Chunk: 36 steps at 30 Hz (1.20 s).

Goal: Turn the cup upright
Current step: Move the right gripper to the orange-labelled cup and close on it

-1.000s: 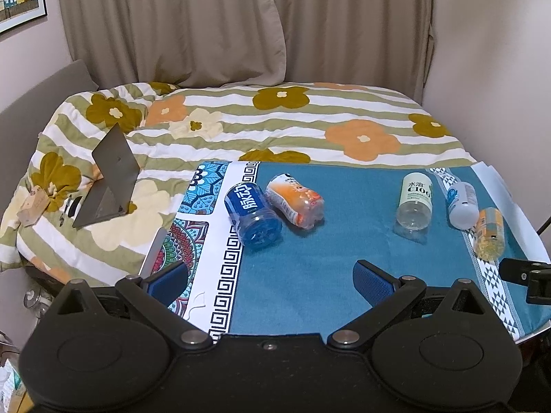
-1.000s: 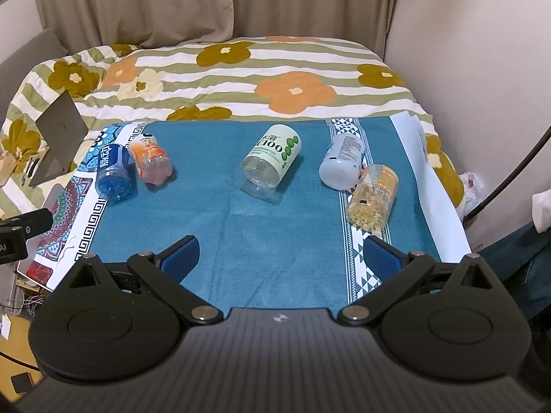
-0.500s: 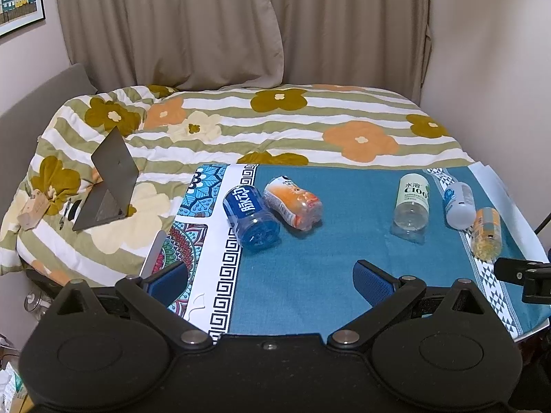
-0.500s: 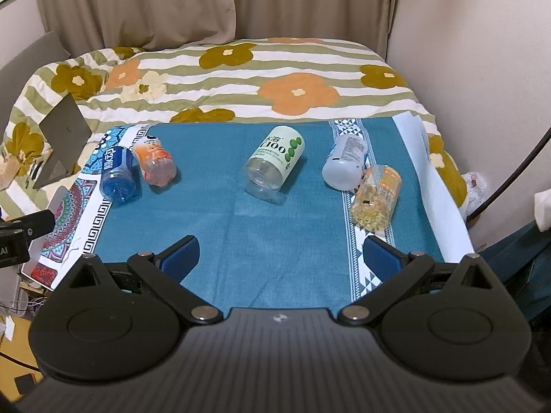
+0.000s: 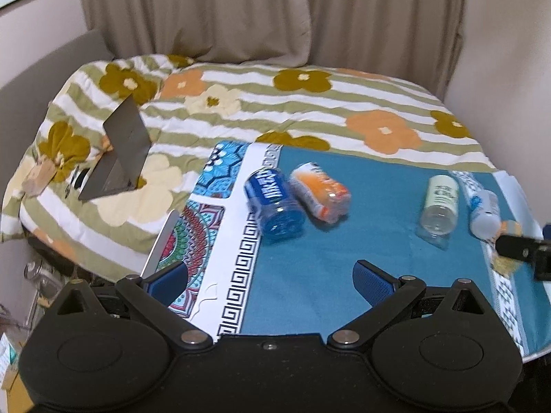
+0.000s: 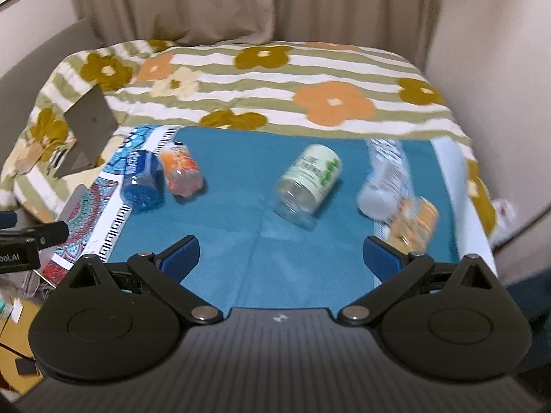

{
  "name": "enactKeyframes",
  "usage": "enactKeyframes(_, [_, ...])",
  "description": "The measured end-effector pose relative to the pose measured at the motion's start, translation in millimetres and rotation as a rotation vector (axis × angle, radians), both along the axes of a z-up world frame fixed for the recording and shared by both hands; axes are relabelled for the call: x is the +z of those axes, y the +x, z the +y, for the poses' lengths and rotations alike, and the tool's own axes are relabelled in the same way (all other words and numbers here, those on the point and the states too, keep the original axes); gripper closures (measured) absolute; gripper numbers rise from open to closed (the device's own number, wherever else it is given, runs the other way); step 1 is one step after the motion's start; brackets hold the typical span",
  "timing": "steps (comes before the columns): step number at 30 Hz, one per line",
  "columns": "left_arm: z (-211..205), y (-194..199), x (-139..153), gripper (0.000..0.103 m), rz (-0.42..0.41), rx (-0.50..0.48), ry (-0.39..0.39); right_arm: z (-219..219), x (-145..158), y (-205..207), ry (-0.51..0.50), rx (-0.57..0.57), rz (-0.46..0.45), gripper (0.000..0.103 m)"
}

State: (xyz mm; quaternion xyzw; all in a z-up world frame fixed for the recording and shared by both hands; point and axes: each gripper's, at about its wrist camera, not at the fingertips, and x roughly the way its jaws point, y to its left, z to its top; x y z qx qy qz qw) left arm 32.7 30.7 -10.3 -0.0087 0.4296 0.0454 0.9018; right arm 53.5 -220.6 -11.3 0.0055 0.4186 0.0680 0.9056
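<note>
Several cut bottle cups lie on their sides on a teal cloth (image 5: 344,241). A blue cup (image 5: 273,204) and an orange cup (image 5: 318,191) lie side by side at the left. A green-labelled clear cup (image 6: 310,180) lies in the middle. A clear blue-labelled cup (image 6: 385,179) and an amber cup (image 6: 413,223) lie at the right. My left gripper (image 5: 270,282) is open and empty, short of the blue cup. My right gripper (image 6: 280,254) is open and empty, short of the green-labelled cup.
The cloth lies on a bed with a flowered striped quilt (image 5: 310,103). A grey folded stand (image 5: 120,151) sits on the quilt at the left. Curtains hang behind and a wall runs along the right. The cloth's right edge (image 6: 461,189) drops off the bed.
Both grippers have moved forward and tilted; the cups appear larger and lower. The right view has swung so the amber cup sits near its right finger. No cup has moved.
</note>
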Motion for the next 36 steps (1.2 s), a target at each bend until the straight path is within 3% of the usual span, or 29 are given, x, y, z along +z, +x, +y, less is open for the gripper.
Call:
enactKeyframes(5, [24,25,-21,0.000,0.054,0.061,-0.028,21,-8,53,-0.005,0.142,0.000,0.000])
enactKeyframes(9, [39,46,-40,0.000,0.099,0.094,-0.039,46,-24,103,-0.017,0.252,0.049,0.000])
enactKeyframes(19, [65,89,-87,0.000,0.210,0.134,-0.092,118,-77,196,-0.086,0.412,0.166,0.000])
enactKeyframes(32, [70,118,-108,0.000,0.258,0.120,-0.106,162,-126,245,-0.085,0.461,0.304,0.000])
enactKeyframes(33, [69,118,-110,0.000,0.264,0.117,-0.108,163,-129,246,-0.082,0.466,0.314,0.001])
enactKeyframes(36, [67,120,-113,0.000,0.273,0.109,-0.111,166,-136,248,-0.072,0.478,0.348,0.018])
